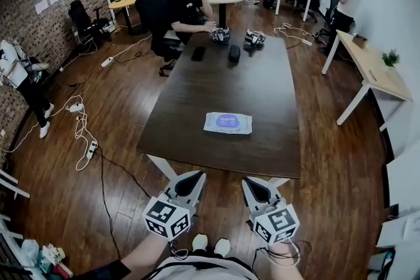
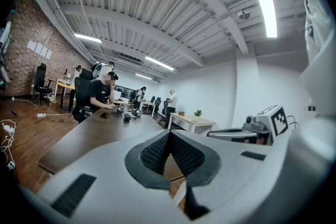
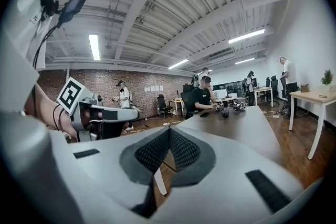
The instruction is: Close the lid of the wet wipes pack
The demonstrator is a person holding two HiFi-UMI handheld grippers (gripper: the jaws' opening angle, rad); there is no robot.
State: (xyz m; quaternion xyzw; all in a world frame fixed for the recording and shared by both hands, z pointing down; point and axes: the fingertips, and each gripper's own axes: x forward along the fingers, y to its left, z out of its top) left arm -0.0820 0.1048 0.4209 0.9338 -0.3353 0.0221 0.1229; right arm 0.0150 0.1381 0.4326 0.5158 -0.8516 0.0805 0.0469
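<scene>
The wet wipes pack (image 1: 228,122), white with a blue label, lies flat on the dark table (image 1: 197,88) near its front edge. Whether its lid stands open is too small to tell. My left gripper (image 1: 191,176) and right gripper (image 1: 251,181) hang side by side in front of the table edge, short of the pack and apart from it. Both are shut with nothing between the pads. In the left gripper view the jaws (image 2: 169,134) meet over the table edge, with the right gripper (image 2: 262,124) beside them. In the right gripper view the jaws (image 3: 169,128) are likewise closed.
A person (image 1: 187,6) sits at the table's far end, with several dark devices (image 1: 234,52) before them. A light wooden desk (image 1: 377,72) with a plant stands to the right. Cables and a power strip (image 1: 85,141) lie on the floor at left. More people stand at the back.
</scene>
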